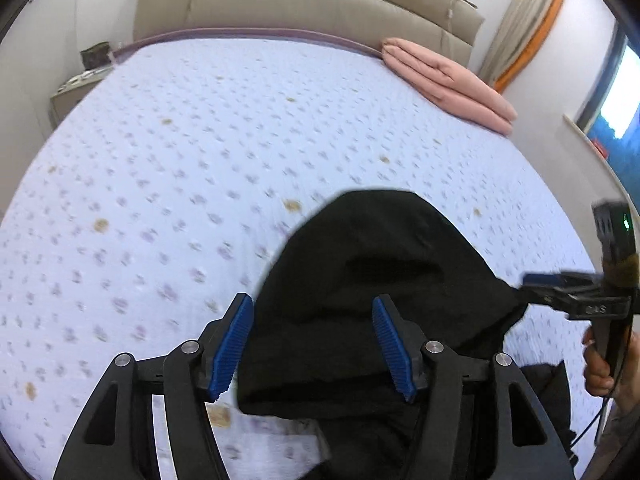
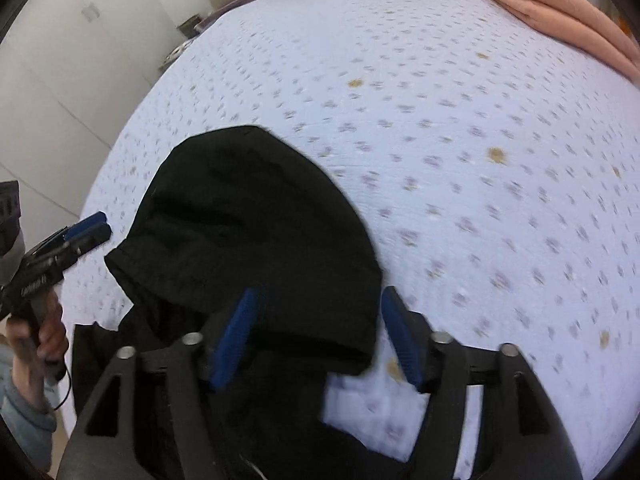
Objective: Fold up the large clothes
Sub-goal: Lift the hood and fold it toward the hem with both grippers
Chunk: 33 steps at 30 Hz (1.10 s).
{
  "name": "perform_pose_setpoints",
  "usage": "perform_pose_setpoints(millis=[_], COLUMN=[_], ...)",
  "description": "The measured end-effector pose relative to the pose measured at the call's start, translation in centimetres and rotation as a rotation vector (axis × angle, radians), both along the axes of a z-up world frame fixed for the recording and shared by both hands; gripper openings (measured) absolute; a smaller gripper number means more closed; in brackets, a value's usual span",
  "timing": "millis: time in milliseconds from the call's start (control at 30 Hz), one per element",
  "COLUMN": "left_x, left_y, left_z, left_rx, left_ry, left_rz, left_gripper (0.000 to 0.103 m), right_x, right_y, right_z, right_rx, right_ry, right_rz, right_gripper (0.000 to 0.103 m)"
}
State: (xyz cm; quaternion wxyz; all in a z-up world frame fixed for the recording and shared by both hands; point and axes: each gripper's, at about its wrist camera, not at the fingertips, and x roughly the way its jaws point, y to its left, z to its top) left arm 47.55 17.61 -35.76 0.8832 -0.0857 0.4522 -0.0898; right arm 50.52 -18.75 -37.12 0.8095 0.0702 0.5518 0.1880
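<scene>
Black claw (image 1: 312, 346) arms, ribbed blue pads (image 1: 234, 346), silver screws (image 1: 434, 346), grey sleeve (image 2: 24, 420)

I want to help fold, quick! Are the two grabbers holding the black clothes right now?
Left gripper: jaws open, holding nothing, over the black garment.
Right gripper: jaws open, holding nothing.

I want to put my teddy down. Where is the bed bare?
Bare: the big flowery sheet between the black jacket and the headboard, left of the pink blanket. Crowded: the near edge, where the left claw and right claw are by the jacket.
</scene>
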Motion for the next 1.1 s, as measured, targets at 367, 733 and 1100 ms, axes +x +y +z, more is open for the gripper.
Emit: perform_pose_setpoints(millis=[367,733,1100], left_x=[5.0,5.5,-3.4], left_y=[2.8,0.1,-2.0], left_z=[-7.7,-8.5,2.0], left_rx=[-0.239,-0.173,-0.02], left_ry=[0.227,0.187,-0.038], left_rz=[0.008,-0.014,-0.069], left_gripper=[0.065,0.042,0.012], right_x=[3.0,3.1,-5.6], right_y=[-2.7,1.6,2.0], right_z=[-7.0,-6.5,5.1], right_rx=[0.35,0.383,0.29], right_ry=[0.228,0.21,-0.038], right_rz=[-0.006,0.081,0.14], right_gripper=[0.073,0.043,0.023])
